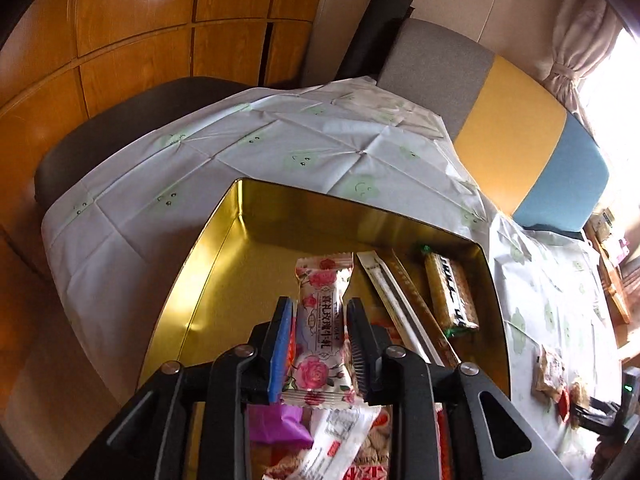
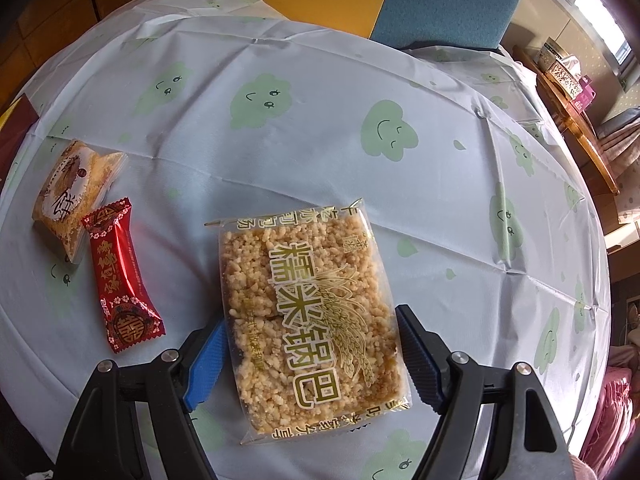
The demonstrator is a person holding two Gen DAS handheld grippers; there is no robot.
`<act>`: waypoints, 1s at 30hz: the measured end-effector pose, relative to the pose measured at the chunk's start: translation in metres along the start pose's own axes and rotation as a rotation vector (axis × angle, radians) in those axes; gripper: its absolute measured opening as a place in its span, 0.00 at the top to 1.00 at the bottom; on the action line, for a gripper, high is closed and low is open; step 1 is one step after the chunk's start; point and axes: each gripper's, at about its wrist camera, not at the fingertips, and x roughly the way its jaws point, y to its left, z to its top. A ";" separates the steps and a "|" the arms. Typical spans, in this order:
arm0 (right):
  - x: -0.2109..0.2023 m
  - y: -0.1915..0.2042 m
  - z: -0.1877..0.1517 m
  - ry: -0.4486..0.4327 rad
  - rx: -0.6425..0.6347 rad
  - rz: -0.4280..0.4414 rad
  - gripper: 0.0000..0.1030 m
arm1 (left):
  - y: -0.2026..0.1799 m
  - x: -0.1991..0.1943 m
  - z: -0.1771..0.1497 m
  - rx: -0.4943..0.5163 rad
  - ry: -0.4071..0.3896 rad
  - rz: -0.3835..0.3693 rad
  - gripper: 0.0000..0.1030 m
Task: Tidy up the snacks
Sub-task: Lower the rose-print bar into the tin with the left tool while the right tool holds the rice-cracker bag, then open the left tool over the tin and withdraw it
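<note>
Over the gold tin [image 1: 224, 240], your left gripper [image 1: 320, 344], jaws slackening round the rose-print packet [image 1: 322, 328], should release low; right gripper [image 2: 310, 360] straddles the rice-cracker pack [image 2: 308, 320], apart.

The left gripper [image 1: 320, 316] hides most of the snacks piled low in the gold tin [image 1: 224, 248], and the bottom edge crops them.
</note>
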 end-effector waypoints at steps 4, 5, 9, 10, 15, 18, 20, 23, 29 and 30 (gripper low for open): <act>0.000 0.000 0.000 -0.001 -0.003 -0.004 0.23 | 0.000 0.007 0.004 -0.025 0.004 0.016 0.64; 0.000 0.001 0.001 -0.001 -0.004 -0.004 0.23 | 0.000 0.007 0.000 -0.023 0.009 0.020 0.64; -0.001 0.001 0.001 -0.002 -0.013 -0.009 0.23 | -0.007 0.004 -0.022 0.012 0.032 0.040 0.64; -0.001 0.002 0.001 -0.003 -0.016 -0.011 0.23 | -0.009 0.003 -0.028 0.021 0.034 0.048 0.64; -0.002 0.006 0.001 -0.008 -0.028 -0.023 0.23 | -0.020 -0.003 -0.055 0.052 0.061 0.061 0.64; -0.003 0.008 0.001 -0.010 -0.031 -0.028 0.23 | -0.027 -0.009 -0.065 0.064 0.063 0.072 0.64; -0.003 0.009 0.000 -0.012 -0.034 -0.032 0.23 | -0.031 -0.014 -0.070 0.076 0.054 0.082 0.64; -0.004 0.012 -0.001 -0.015 -0.037 -0.038 0.23 | -0.035 -0.019 -0.075 0.088 0.055 0.091 0.64; -0.008 0.020 -0.004 -0.024 -0.054 -0.057 0.25 | -0.044 -0.030 -0.083 0.136 0.035 0.094 0.64; -0.009 0.021 -0.004 -0.025 -0.055 -0.057 0.25 | -0.046 -0.032 -0.084 0.146 0.030 0.093 0.64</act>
